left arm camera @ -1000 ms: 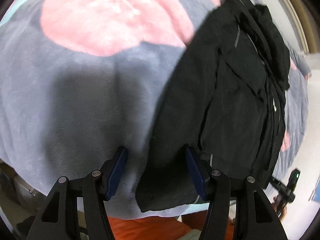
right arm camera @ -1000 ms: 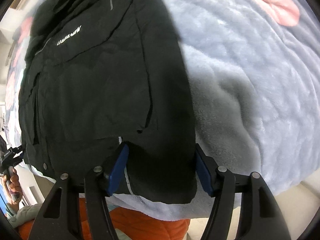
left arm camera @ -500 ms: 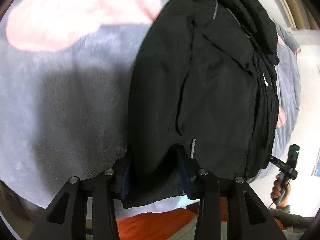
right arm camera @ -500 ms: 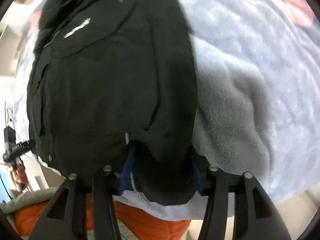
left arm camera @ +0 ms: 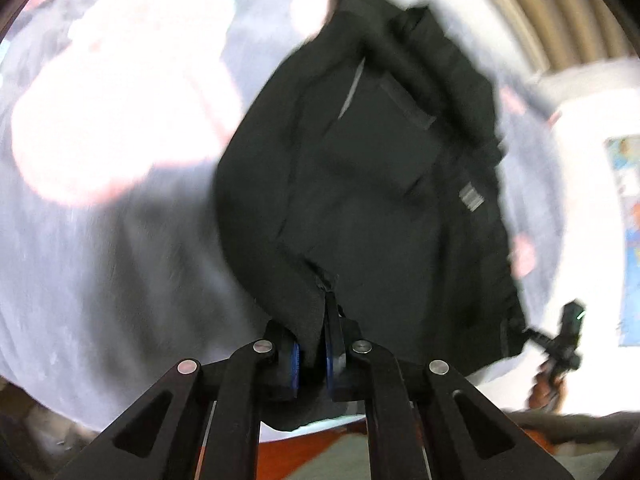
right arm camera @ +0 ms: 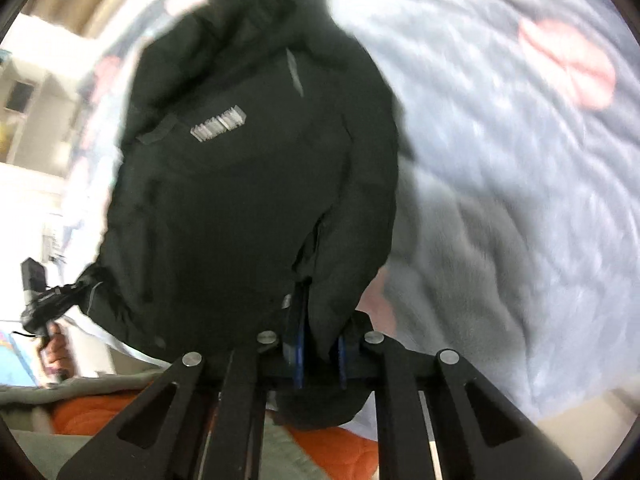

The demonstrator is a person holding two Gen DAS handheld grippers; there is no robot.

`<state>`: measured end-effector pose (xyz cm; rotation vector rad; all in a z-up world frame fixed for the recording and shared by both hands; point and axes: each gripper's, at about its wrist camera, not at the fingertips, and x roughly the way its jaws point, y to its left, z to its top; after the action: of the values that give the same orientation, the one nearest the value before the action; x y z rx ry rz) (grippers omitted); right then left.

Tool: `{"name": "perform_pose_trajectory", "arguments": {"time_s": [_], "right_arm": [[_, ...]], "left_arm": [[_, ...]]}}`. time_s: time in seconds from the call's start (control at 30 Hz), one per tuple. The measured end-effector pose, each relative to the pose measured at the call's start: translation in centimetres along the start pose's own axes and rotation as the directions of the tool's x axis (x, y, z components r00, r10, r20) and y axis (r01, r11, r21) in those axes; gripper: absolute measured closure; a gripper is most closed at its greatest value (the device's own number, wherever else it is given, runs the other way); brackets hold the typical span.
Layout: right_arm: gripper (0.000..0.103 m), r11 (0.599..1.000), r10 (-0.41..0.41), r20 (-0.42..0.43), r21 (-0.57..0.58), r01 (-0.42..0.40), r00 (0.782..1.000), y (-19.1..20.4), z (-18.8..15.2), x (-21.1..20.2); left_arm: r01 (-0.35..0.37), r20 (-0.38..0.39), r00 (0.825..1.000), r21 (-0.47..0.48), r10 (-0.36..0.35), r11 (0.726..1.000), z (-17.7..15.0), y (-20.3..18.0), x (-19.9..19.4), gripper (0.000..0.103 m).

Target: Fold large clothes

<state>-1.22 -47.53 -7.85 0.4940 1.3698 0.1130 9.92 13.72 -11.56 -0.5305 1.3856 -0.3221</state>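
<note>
The hem of the black jacket point(left arm camera: 360, 208) is pinched by the left claw point(left arm camera: 314, 354) and the right claw point(right arm camera: 320, 354), both just clenched on it. Slick fabric could be pulled from such shallow bites once lifted, and the fold on the grey blanket point(right arm camera: 500, 160) would be lost.

A bed is covered by a fluffy grey blanket point(left arm camera: 100, 264) printed with large pink patches point(right arm camera: 568, 70). Beige curtains point(left arm camera: 560, 12) are seen hanging behind the bed. A white wall point(left arm camera: 592, 128) carries a colourful poster point(left arm camera: 630, 216). Orange bedding point(right arm camera: 344, 454) is visible below the blanket's edge. Both views are blurred and brightly lit.
</note>
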Motion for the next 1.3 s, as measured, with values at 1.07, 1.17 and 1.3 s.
{"name": "perform_pose_trajectory", "arguments": {"time_s": [1.07, 1.17, 1.3], "right_arm": [[0.087, 0.988, -0.116, 0.149, 0.119, 0.099, 0.982, 5.1, 39.0, 10.8], [0.086, 0.986, -0.118, 0.127, 0.134, 0.101, 0.985, 4.5, 39.2, 13.2], [0.086, 0.987, -0.112, 0.119, 0.125, 0.097, 0.987, 4.4, 39.1, 13.4]], "left_arm": [[-0.100, 0.224, 0.966, -0.135, 0.129, 0.986, 39.8, -6.9, 12.9, 0.089], [-0.139, 0.198, 0.967, -0.128, 0.163, 0.982, 40.1, -6.5, 15.5, 0.088], [-0.167, 0.191, 0.965, -0.084, 0.180, 0.982, 40.2, -6.8, 16.3, 0.088]]}}
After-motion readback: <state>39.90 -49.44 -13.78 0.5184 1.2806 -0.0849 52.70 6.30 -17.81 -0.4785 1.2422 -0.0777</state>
